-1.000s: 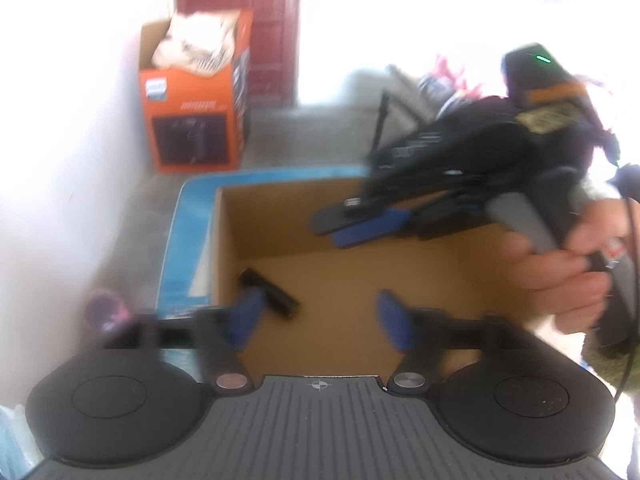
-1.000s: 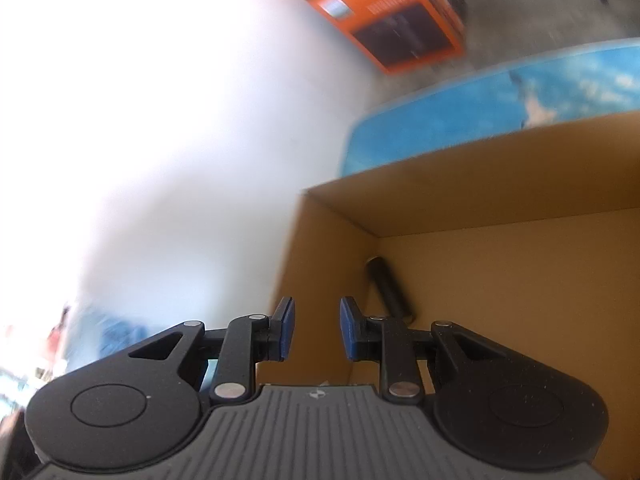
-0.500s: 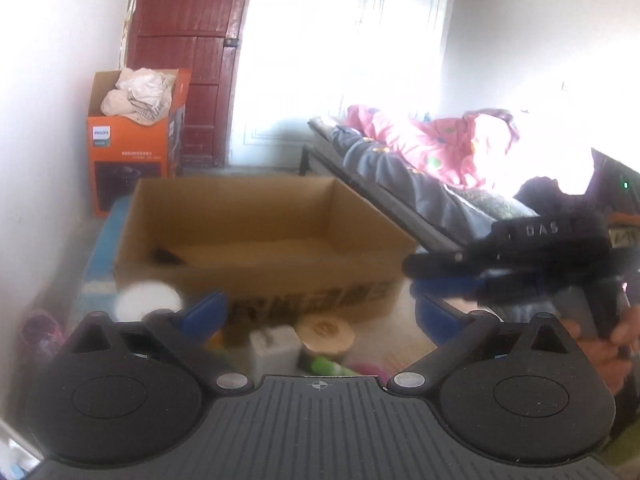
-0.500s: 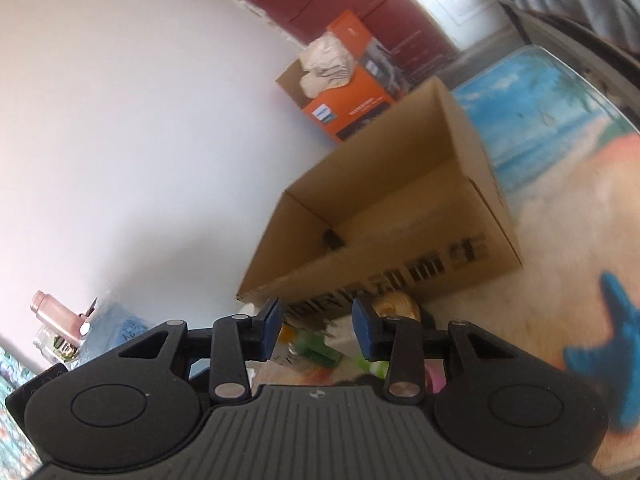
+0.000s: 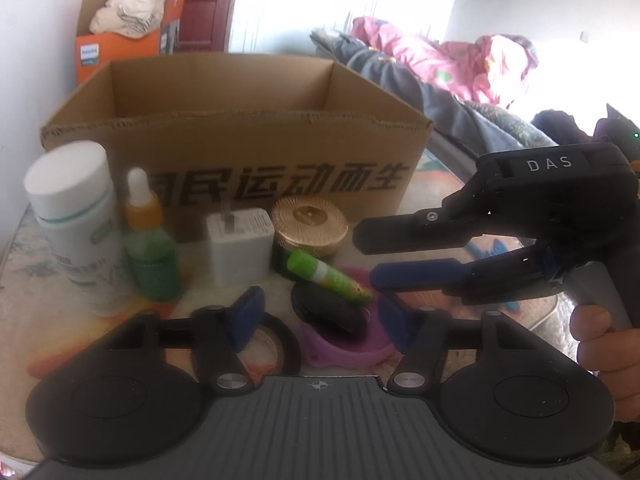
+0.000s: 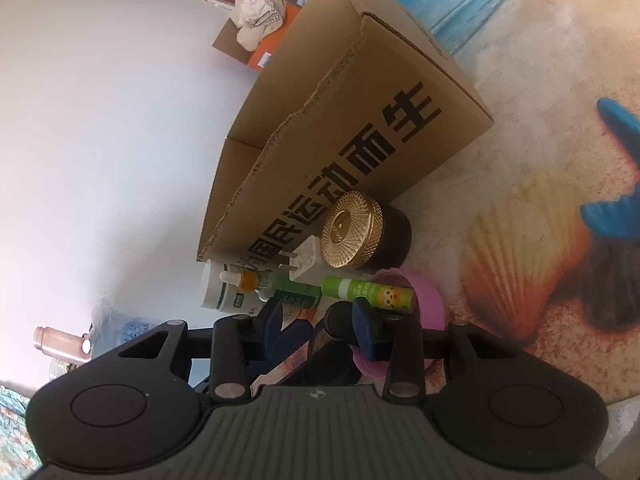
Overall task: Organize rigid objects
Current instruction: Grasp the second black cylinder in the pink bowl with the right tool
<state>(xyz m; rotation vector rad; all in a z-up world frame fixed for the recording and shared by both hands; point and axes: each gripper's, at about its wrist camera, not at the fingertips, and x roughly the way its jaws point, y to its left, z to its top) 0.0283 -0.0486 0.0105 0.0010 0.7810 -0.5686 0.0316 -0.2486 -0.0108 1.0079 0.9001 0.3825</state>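
Observation:
On the table before an open cardboard box (image 5: 240, 128) stand a white bottle (image 5: 72, 216), an orange-and-green dropper bottle (image 5: 148, 248), a white charger plug (image 5: 240, 244) and a gold-lidded jar (image 5: 310, 228). A green glue stick (image 5: 328, 276) leans on a black object (image 5: 328, 310) in a purple dish (image 5: 348, 356). My left gripper (image 5: 320, 320) is closing, its jaws either side of the black object, pads apart from it. My right gripper (image 5: 366, 256) comes in from the right just above the glue stick, partly open and empty. The right wrist view shows my right gripper (image 6: 318, 320) before the glue stick (image 6: 368, 292).
A black ring (image 5: 280, 340) lies beside the left finger. Past the table an orange carton (image 5: 120, 36) holds cloth, and a bed with pink bedding (image 5: 440, 60) is at the right. A hand (image 5: 600, 340) holds the right gripper. A pink bottle (image 6: 52, 340) stands far left.
Both grippers have left the box's inside and dropped to the cluster of objects in front of it. The left jaws widened, then narrowed. The right jaws parted a little.

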